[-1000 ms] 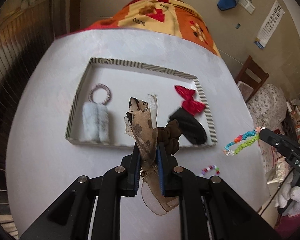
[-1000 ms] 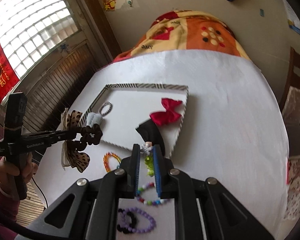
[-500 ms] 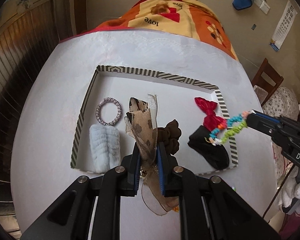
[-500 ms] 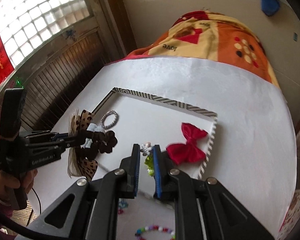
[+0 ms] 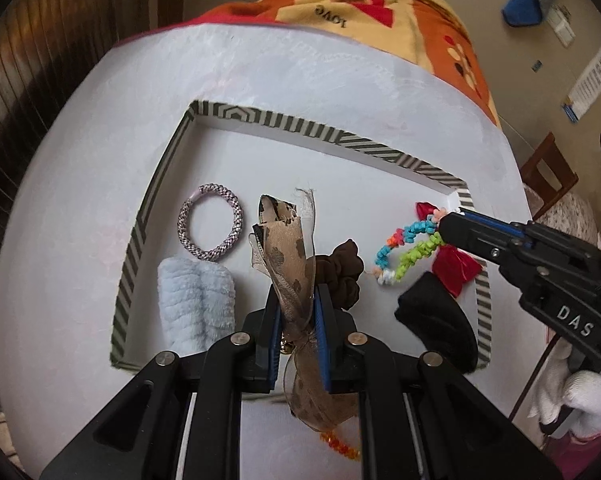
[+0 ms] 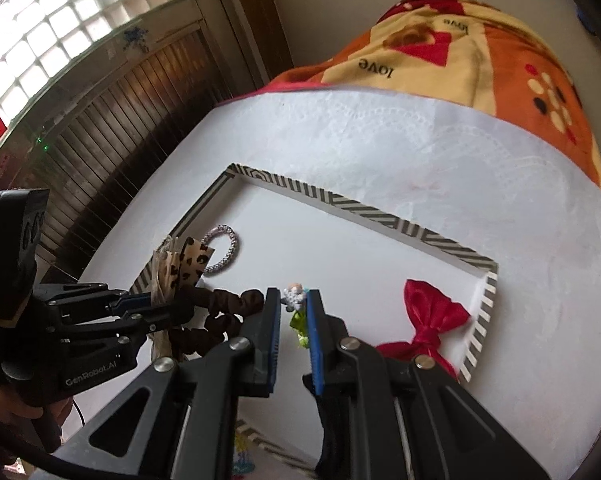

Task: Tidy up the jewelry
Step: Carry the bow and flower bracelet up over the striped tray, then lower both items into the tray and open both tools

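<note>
Jewelry hangs over the striped tray [image 5: 204, 110]: your left gripper [image 5: 296, 332] has its jaws clenched on the leopard bow [image 5: 288, 256], your right gripper [image 6: 292, 332] pinches the bead bracelet [image 5: 404, 248], both held above bare floor between the scrunchie ring [image 5: 210, 222] and red bow [image 6: 432, 316].

Beyond the fingers, a white cloth-covered table [image 5: 300, 80] is filling the mid view. Past its far edge an orange/red/cream blanket [image 6: 480, 56] w/ "love" print is lying bunched up. Left of the fingers, dark wood slatted panelling [image 6: 112, 120] is running along the wall, w/ a glass-block window [image 6: 60, 16] glowing above it. Far right of the fingers, a wooden chair [image 5: 548, 168] is standing; a blue cloth [image 5: 528, 0] and a wall chart [image 5: 592, 80] are hanging on the beige wall.
</note>
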The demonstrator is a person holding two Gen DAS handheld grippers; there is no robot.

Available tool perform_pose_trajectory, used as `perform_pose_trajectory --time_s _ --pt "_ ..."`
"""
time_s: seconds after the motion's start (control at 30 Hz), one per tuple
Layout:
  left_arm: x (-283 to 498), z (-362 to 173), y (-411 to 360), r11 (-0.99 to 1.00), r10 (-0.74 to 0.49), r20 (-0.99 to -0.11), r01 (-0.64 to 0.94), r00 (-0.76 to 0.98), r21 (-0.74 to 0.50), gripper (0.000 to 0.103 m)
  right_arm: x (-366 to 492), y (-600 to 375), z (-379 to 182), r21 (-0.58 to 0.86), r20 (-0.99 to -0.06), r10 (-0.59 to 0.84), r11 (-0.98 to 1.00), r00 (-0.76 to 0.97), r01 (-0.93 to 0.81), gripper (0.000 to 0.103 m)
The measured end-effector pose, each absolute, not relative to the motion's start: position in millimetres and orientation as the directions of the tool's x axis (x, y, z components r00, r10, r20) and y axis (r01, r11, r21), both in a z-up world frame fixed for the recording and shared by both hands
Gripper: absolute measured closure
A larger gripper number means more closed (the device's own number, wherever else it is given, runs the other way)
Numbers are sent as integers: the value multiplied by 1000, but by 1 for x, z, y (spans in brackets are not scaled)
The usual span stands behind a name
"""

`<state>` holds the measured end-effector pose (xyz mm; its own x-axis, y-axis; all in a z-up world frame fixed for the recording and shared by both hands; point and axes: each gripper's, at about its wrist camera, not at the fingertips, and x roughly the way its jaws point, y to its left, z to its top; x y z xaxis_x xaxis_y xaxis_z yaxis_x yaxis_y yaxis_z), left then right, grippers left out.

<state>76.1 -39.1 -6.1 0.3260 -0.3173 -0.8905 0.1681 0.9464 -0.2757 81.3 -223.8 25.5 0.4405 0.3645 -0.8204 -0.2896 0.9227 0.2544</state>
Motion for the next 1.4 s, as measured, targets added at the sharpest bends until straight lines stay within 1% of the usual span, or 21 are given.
perform_pose_trajectory --time_s 0.13,0.4,0.5,0.63,0.67,0.73,0.8,0.9,0.97,1.0,1.03,1.07,1.17,1.27,1.4 --pt "88 -16 -35 956 -292 -897 128 331 -263 96 102 -229 12 231 -834 333 935 439 -271 90" --pt "101 -34 -28 969 -246 -910 77 335 -234 96 134 -264 -18 138 -865 195 978 463 -153 90" --pt "106 -39 -27 970 -244 -911 61 333 -237 96 139 -278 -28 154 -864 188 982 467 -109 90" --pt "110 -42 -28 972 -233 -912 55 337 -228 96 140 -285 -38 180 -863 203 979 463 -93 90" --pt "110 -41 -30 974 -225 -912 56 342 -220 96 141 -287 -40 195 -863 213 977 458 -88 88" --pt "110 -41 -32 976 -217 -912 60 347 -209 96 142 -289 -44 225 -864 235 971 446 -76 80" --pt "111 -41 -34 979 -204 -914 68 351 -192 93 141 -291 -45 243 -860 247 968 446 -66 67" --pt "110 -39 -35 980 -197 -913 73 357 -183 84 135 -292 -42 264 -853 261 963 452 -59 59" --pt "107 -36 -35 981 -193 -910 78 368 -176 73 130 -291 -39 271 -849 267 961 456 -59 58" --pt "106 -35 -36 982 -190 -908 81 374 -173 71 128 -291 -37 274 -846 273 959 458 -65 58" --pt "105 -33 -36 982 -191 -905 86 380 -171 66 124 -288 -34 272 -843 276 959 462 -77 58" --pt "103 -30 -38 982 -190 -903 93 386 -167 64 122 -287 -32 263 -841 271 961 467 -84 58" --pt "97 -24 -39 983 -180 -901 101 394 -152 64 108 -283 -23 228 -841 243 969 484 -91 58" --pt "91 -20 -40 982 -185 -899 112 397 -153 64 96 -281 -15 239 -837 255 966 484 -97 58" --pt "79 -11 -42 980 -190 -892 129 409 -150 64 74 -281 -4 221 -832 237 971 501 -92 58"
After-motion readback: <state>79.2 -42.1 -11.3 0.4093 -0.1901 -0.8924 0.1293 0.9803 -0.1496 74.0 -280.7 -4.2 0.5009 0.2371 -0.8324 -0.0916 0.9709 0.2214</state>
